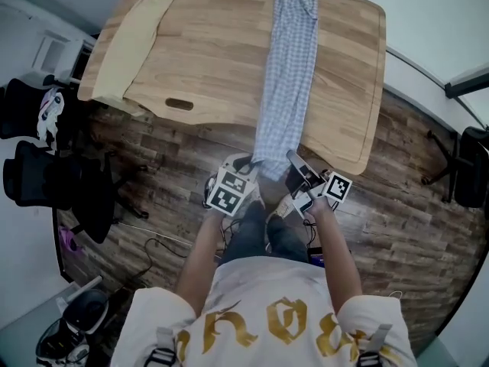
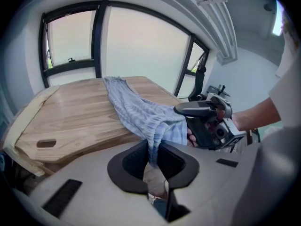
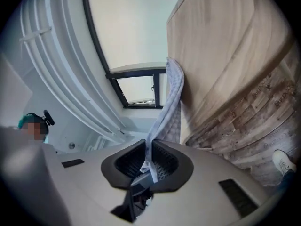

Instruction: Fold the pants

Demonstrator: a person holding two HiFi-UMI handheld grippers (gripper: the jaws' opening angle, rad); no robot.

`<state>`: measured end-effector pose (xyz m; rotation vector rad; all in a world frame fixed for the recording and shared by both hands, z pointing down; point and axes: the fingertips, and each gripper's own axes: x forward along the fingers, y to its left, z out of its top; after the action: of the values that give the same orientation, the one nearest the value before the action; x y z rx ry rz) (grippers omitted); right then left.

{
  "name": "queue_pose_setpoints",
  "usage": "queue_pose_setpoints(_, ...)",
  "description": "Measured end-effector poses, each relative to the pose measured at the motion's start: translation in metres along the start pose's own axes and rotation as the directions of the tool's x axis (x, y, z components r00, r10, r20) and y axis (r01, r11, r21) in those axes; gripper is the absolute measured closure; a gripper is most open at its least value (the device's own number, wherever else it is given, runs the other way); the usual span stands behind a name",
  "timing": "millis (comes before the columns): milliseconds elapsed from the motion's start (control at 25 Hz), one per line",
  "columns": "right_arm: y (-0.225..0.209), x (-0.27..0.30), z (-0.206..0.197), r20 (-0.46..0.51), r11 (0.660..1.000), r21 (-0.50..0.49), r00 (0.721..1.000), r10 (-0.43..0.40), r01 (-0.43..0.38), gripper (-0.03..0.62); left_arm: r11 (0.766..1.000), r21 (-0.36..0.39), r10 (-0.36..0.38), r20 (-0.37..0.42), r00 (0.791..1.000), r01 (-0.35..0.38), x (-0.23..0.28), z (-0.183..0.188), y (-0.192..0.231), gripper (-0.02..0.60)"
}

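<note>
Blue-and-white checked pants [image 1: 286, 75] lie lengthwise along the wooden table [image 1: 206, 60], and their near end hangs over the front edge. My left gripper [image 1: 246, 161] is shut on the left corner of that hanging end. In the left gripper view the cloth [image 2: 141, 112] runs from the tabletop down into the closed jaws [image 2: 153, 154]. My right gripper [image 1: 293, 159] is shut on the right corner. In the right gripper view a strip of the pants [image 3: 169, 112] is pinched between the pads [image 3: 148, 161] beside the table's edge [image 3: 221, 46]. The two grippers are close together just below the table edge.
A cream cloth [image 1: 130, 44] covers the table's left side, and a handle slot [image 1: 179, 104] is cut near the front. Black chairs [image 1: 46, 174] stand on the wood floor at the left, another chair base [image 1: 458, 159] at the right. Windows [image 2: 122, 41] lie beyond the table.
</note>
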<state>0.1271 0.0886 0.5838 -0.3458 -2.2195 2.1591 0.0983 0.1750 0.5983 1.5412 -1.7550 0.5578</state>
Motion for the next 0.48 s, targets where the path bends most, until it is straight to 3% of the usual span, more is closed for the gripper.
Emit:
queue_pose_setpoints(120, 0.033, -0.012, -0.005, -0.057, 0.998, -0.063, 0.998, 0.010, -0.014, 0.533, 0.996, -0.029, -0.079, -0.022, 0.997, 0.079, -0.018, 0.004, -0.018, 0.514)
queue_pose_setpoints(200, 0.049, -0.016, -0.010, -0.096, 0.994, -0.113, 0.995, -0.005, -0.006, 0.533, 0.984, -0.088, -0.163, -0.048, 0.986, 0.158, -0.026, 0.003, -0.032, 0.514)
queue_pose_setpoints(360, 0.074, -0.022, -0.022, -0.157, 0.971, -0.240, 0.987, -0.047, 0.008, 0.534, 0.930, -0.221, -0.322, -0.101, 0.941, 0.294, -0.038, -0.001, -0.055, 0.514)
queue_pose_setpoints(480, 0.089, -0.032, -0.035, -0.196, 0.954, -0.300, 0.978, -0.066, 0.005, 0.534, 0.894, -0.259, -0.410, -0.151, 0.899, 0.365, -0.050, -0.005, -0.071, 0.513)
